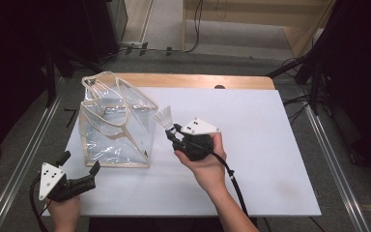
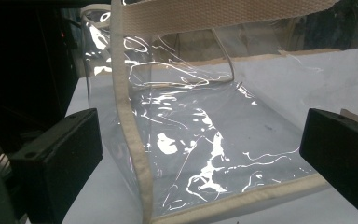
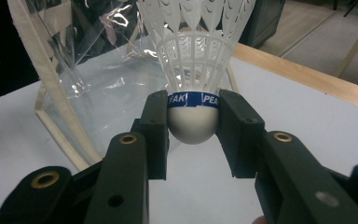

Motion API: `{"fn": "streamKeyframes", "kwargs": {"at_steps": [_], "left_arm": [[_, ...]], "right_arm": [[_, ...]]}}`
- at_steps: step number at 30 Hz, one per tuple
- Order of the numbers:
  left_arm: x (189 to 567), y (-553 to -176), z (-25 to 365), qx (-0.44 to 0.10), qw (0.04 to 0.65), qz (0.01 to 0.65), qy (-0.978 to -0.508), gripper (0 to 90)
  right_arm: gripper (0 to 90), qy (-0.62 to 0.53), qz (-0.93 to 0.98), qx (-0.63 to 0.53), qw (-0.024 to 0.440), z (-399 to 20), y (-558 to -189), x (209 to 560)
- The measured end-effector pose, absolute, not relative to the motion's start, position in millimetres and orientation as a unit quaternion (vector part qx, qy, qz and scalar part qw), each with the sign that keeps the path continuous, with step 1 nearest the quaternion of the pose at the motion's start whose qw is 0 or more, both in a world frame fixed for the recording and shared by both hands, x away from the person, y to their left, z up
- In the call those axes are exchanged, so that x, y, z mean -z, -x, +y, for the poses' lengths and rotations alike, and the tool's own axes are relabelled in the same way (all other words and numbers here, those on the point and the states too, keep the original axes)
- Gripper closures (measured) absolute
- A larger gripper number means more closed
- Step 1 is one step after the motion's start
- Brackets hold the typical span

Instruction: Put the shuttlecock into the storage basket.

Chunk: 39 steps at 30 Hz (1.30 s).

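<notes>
A clear plastic tote bag (image 1: 116, 123) with cream webbing trim stands upright on the left of the white table top (image 1: 251, 145). My right gripper (image 1: 174, 130) is shut on a white plastic shuttlecock (image 1: 164, 116), held just right of the bag's upper edge. In the right gripper view the jaws clamp the shuttlecock (image 3: 193, 70) at its blue band and white cork, skirt pointing away. My left gripper (image 1: 92, 173) is open near the table's front left, below the bag. In the left gripper view the bag (image 2: 191, 135) lies ahead between the spread jaws, not touched.
A wooden strip (image 1: 198, 79) runs along the table's far edge. Metal rails (image 1: 24, 145) flank the table on both sides. Black equipment and cables stand on the floor beyond. The right half of the white top is bare.
</notes>
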<state>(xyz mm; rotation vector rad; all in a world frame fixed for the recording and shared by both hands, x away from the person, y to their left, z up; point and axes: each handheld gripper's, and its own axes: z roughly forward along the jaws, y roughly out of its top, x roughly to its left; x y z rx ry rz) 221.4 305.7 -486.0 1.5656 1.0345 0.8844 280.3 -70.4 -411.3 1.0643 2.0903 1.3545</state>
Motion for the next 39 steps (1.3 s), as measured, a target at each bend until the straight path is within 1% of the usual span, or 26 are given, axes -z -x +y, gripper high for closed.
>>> {"fn": "streamKeyframes", "kwargs": {"at_steps": [39], "left_arm": [[486.1, -221.6, 305.7, -0.366, 0.512, 0.430, -0.647, 0.0]], "right_arm": [[62.6, -0.353, 0.752, -0.510, 0.223, -49.7, -286.9, 382.8]]}}
